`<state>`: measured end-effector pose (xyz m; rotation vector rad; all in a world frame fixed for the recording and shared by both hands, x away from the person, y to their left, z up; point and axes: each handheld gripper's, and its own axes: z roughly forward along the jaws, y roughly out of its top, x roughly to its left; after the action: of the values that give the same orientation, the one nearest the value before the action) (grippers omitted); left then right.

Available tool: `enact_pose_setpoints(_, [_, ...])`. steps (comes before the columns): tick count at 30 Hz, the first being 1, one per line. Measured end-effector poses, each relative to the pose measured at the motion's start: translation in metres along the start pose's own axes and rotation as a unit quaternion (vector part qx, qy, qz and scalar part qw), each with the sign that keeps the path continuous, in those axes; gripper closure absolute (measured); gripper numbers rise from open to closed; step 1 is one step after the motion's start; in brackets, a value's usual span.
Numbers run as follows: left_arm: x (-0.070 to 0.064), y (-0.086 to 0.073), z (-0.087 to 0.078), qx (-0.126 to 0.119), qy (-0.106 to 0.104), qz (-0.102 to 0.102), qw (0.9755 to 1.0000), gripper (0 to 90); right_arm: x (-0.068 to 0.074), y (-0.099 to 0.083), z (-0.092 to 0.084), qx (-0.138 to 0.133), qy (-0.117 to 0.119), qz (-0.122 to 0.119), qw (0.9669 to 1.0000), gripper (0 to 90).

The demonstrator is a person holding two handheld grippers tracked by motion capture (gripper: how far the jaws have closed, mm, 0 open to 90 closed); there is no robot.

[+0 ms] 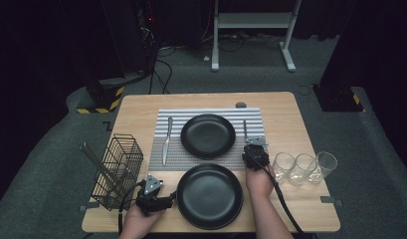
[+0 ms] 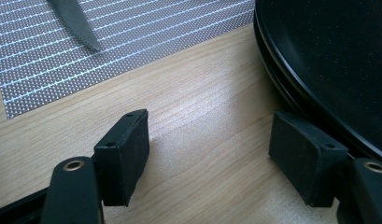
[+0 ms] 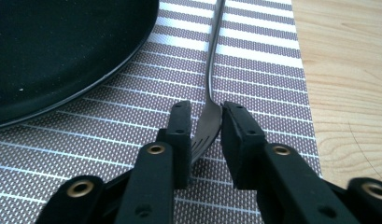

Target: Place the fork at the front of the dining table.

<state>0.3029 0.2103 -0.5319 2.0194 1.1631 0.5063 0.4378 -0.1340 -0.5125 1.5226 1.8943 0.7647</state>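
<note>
Right gripper view: unlabelled fork [image 3: 210, 112]

Dark room, grey carpet [image 1: 51, 149], white frame [image 1: 251, 22]

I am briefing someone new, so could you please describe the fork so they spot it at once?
Find the striped placemat on the wooden table. Right of its black plate lies the fork, tines toward the person, between the right claw jaws. The knife lies on the plate's left.

No readable text, labels, brands or numbers anywhere in frames.
</note>
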Motion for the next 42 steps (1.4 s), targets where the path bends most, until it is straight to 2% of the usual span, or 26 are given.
enact_pose_setpoints(14, [0.0,0.0,0.0,0.0,0.002,0.004,1.0,29.1,0.001,-0.004,0.002,0.011,0.007,0.005,0.9999,57.2])
enact_pose_setpoints(18, [0.0,0.0,0.0,0.0,0.003,0.005,1.0,29.1,0.003,-0.007,0.004,0.019,0.01,0.003,0.9998,55.9])
enact_pose_setpoints(27, [0.0,0.0,0.0,0.0,0.0,0.0,1.0,29.2,0.003,-0.011,0.004,0.018,0.015,0.018,0.9996,56.1])
enact_pose_setpoints(30, [0.0,0.0,0.0,0.0,0.0,0.0,1.0,29.2,0.003,-0.011,0.004,0.018,0.02,0.021,0.9994,59.1])
enact_pose_setpoints(42, [0.0,0.0,0.0,0.0,0.002,0.003,1.0,29.2,0.007,-0.011,0.005,0.011,0.03,0.008,0.9995,64.5])
